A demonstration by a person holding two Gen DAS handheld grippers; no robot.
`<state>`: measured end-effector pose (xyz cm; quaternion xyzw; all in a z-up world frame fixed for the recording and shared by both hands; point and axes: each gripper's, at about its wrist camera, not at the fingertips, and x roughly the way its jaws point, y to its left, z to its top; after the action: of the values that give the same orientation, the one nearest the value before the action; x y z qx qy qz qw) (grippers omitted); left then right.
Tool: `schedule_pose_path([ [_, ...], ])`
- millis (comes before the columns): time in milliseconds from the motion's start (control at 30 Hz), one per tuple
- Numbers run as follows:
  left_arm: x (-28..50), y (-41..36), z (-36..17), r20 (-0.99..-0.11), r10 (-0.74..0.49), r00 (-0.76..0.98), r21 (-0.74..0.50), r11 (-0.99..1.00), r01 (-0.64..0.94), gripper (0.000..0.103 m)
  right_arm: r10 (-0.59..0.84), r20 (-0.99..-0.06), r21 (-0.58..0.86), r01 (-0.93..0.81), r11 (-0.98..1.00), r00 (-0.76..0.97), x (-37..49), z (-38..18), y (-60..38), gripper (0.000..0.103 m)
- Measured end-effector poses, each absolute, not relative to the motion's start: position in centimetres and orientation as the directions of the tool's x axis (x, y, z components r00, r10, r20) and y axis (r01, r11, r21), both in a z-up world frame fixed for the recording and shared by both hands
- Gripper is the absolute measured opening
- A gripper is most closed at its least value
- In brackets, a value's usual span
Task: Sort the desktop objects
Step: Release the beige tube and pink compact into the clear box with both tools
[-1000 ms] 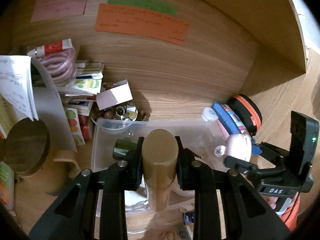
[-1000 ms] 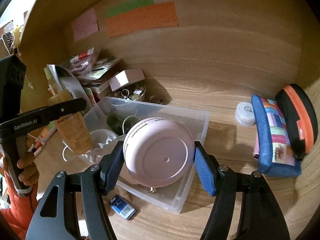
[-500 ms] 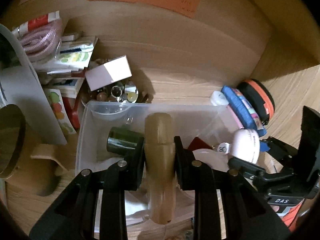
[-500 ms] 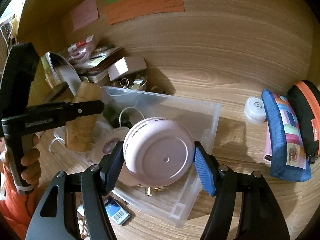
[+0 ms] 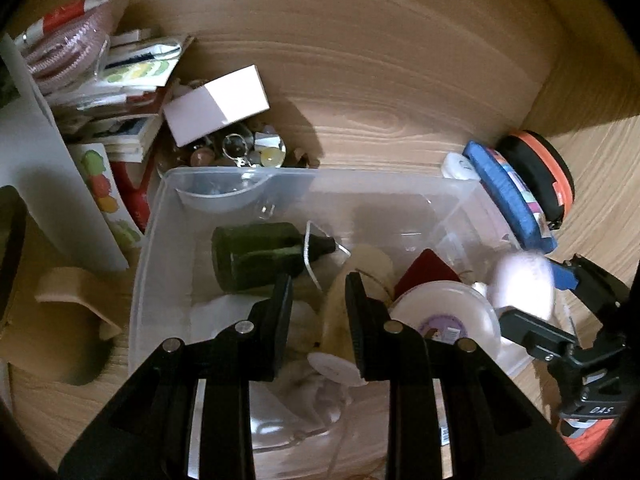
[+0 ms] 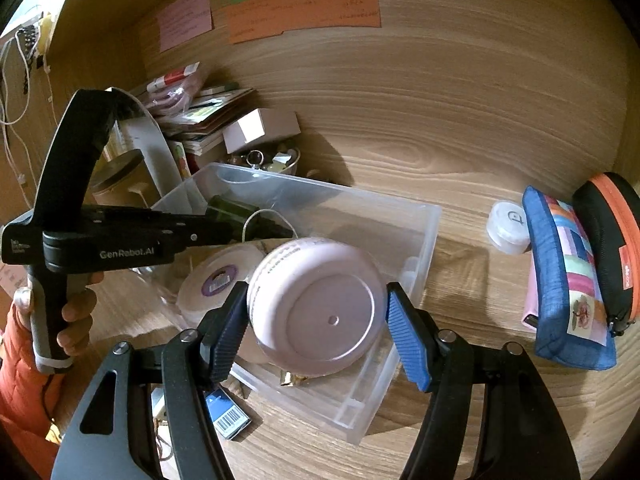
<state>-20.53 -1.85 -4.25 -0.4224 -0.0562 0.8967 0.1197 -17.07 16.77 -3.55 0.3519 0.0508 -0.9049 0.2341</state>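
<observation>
A clear plastic bin (image 5: pixel 168 216) (image 6: pixel 424 240) stands on the wooden desk. In it lie a dark green bottle (image 5: pixel 256 256) (image 6: pixel 228 210), a round white tin (image 5: pixel 448 316) (image 6: pixel 216 276) and a tan bottle (image 5: pixel 344 320). My left gripper (image 5: pixel 318 308) hangs open over the bin, and the tan bottle lies loose below its right finger. My right gripper (image 6: pixel 316 316) is shut on a round pink jar (image 6: pixel 316 304), held above the bin's near right corner. The jar also shows blurred in the left wrist view (image 5: pixel 524 284).
A blue pencil case (image 6: pixel 568 280), a black and orange case (image 6: pixel 612 240) and a small white pot (image 6: pixel 508 228) lie right of the bin. Books, a pink box (image 5: pixel 216 108) and a bowl of trinkets (image 5: pixel 248 152) crowd the back left. A barcoded item (image 6: pixel 228 416) lies in front.
My left gripper lowered the tan bottle into the bin and opened; the bottle now lies there loose. My right gripper kept its hold on the pink jar and moved slightly right.
</observation>
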Motion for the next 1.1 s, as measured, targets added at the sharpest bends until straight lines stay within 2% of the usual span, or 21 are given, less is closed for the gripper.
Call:
schedule_pose_path([
  [233,-20.3,-2.2,-3.7,-0.741,0.237,-0.628,-0.187,-0.971,-0.147,0.030,-0.389,-0.657,0.085,0.450,-0.889,-0.645,-17.2,-3.4,16.7,0.065],
  [333,-19.6,-2.3,-2.7,-0.724,0.221,-0.654,-0.171,-0.975,-0.140,0.041,-0.390,-0.652,0.088,0.447,-0.890,-0.650,-17.0,-2.8,16.6,0.066],
  [467,-17.9,-2.4,-0.9,-0.682,0.202,-0.703,-0.145,-0.979,-0.141,0.065,-0.363,-0.635,0.053,0.430,-0.901,-0.682,-16.2,-1.8,16.4,0.076],
  [533,-16.9,-2.5,0.0,-0.662,0.190,-0.725,-0.129,-0.982,-0.139,0.071,-0.346,-0.627,0.032,0.421,-0.906,-0.698,-15.5,-1.2,16.2,0.076],
  [700,-14.5,-3.0,1.4,-0.632,0.173,-0.755,-0.105,-0.985,-0.137,0.073,-0.323,-0.619,0.009,0.405,-0.914,-0.716,-13.7,-0.1,16.0,0.076],
  [833,-12.3,-3.9,1.5,-0.626,0.178,-0.759,-0.108,-0.984,-0.141,0.075,-0.306,-0.609,-0.005,0.390,-0.921,-0.731,-11.7,0.3,16.0,0.085],
  [933,-10.7,-4.5,0.9,-0.629,0.165,-0.759,-0.105,-0.986,-0.127,0.092,-0.308,-0.600,-0.016,0.395,-0.918,-0.739,-9.8,0.3,15.9,0.085],
  [1100,-8.5,-4.4,-0.5,-0.647,0.143,-0.749,-0.081,-0.990,-0.119,0.092,-0.286,-0.608,-0.039,0.387,-0.921,-0.741,-7.3,-0.8,15.5,0.085],
])
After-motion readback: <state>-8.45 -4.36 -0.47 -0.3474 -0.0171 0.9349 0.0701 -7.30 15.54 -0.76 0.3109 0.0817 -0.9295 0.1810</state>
